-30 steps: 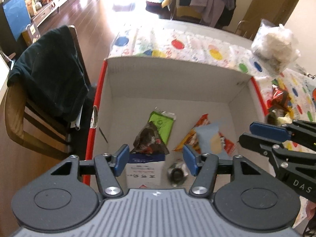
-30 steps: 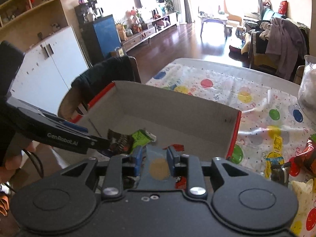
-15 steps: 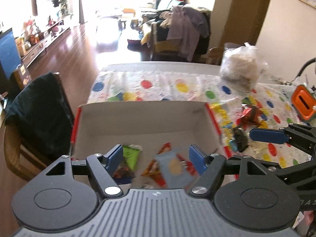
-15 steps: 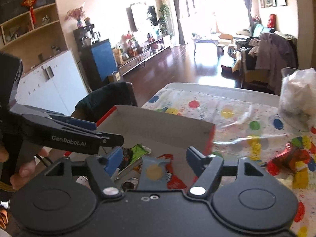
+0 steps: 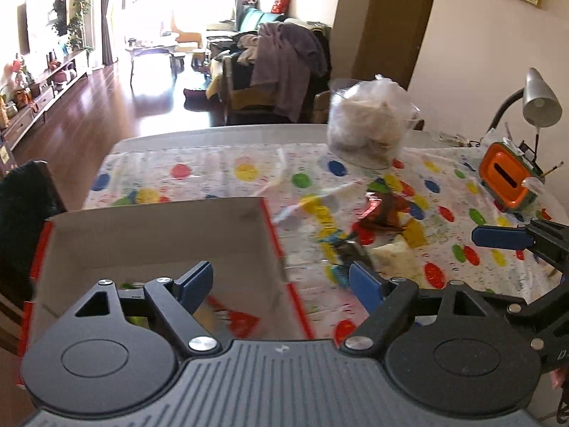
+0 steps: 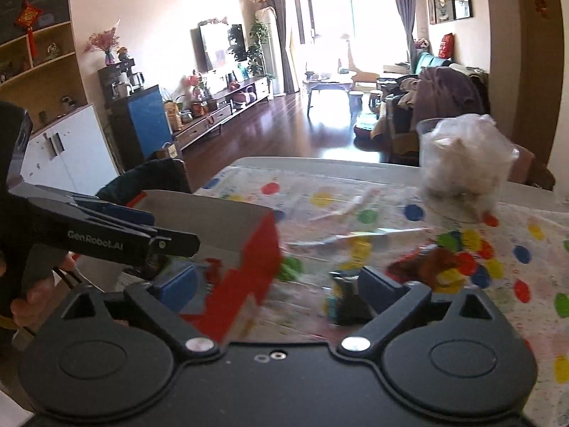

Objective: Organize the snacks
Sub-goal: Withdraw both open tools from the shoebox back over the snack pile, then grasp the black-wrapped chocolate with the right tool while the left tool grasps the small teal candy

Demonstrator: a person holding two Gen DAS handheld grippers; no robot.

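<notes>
Polka-dot tablecloth (image 5: 213, 174) under cardboard box (image 5: 156, 235); both grippers' jaws wide, just opening, empty.

box wall (image 5: 270, 235) blocking left, snack pile (image 5: 387, 213) ahead, bare tablecloth (image 5: 213, 170) beyond

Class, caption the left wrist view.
Open left tool above box, loose snacks waiting on the dotted table.

Black left gripper (image 6: 117, 235) marked "GenRobot.AI", blue pads (image 5: 193, 283), silver screws.
</notes>
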